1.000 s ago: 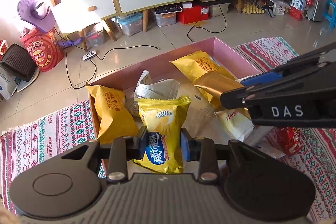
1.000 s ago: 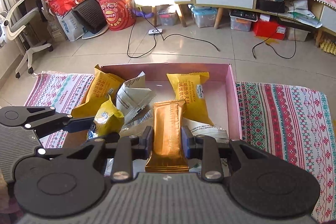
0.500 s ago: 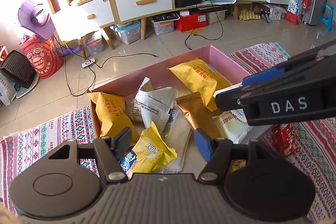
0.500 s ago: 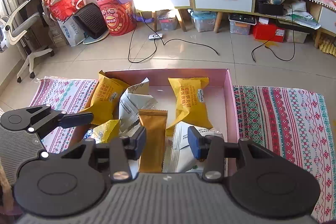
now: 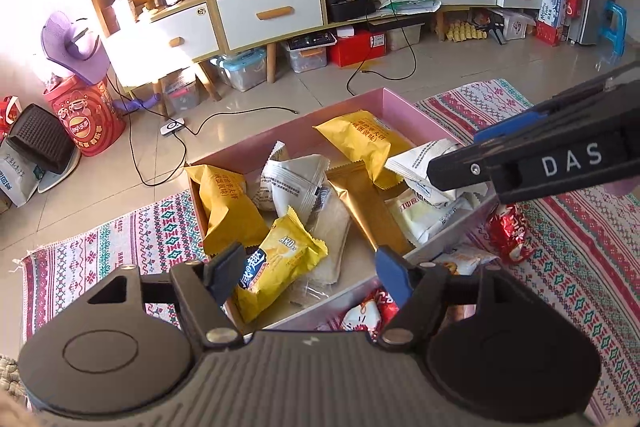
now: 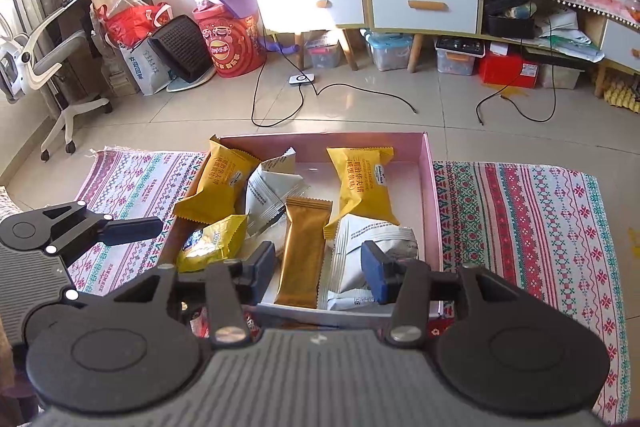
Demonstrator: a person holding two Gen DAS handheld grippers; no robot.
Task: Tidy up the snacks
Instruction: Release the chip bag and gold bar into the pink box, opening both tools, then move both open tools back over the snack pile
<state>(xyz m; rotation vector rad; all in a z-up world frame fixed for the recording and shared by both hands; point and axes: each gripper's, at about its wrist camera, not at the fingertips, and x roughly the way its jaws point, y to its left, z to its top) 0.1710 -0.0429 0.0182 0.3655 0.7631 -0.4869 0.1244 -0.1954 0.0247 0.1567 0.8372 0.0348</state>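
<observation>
A pink box (image 5: pixel 404 107) (image 6: pixel 434 203) on the mat holds several snack packets. My left gripper (image 5: pixel 310 273) hovers over the box's near corner with its jaws opening and nothing pressed between them. The yellow ARD packet (image 5: pixel 280 263) (image 6: pixel 212 241) lies loose in the box below it. My right gripper (image 6: pixel 318 265) hangs above the near edge, jaws opening too. The gold bar (image 6: pixel 302 251) (image 5: pixel 368 203) lies flat in the box under it, not gripped. Each gripper shows at the side of the other's view: the right one (image 5: pixel 456 169), the left one (image 6: pixel 132 227).
Red snack packets (image 5: pixel 508 231) lie on the patterned mat (image 6: pixel 520 227) beside the box. Beyond it the tiled floor has loose cables (image 6: pixel 280 107), then a white and wood cabinet (image 6: pixel 424 3). An office chair (image 6: pixel 52 67) and a red bucket (image 6: pixel 232 45) stand at the left.
Both grippers have opened and let go. The yellow ARD packet and the gold bar dropped into the box. Both grippers pulled up and back from it.
</observation>
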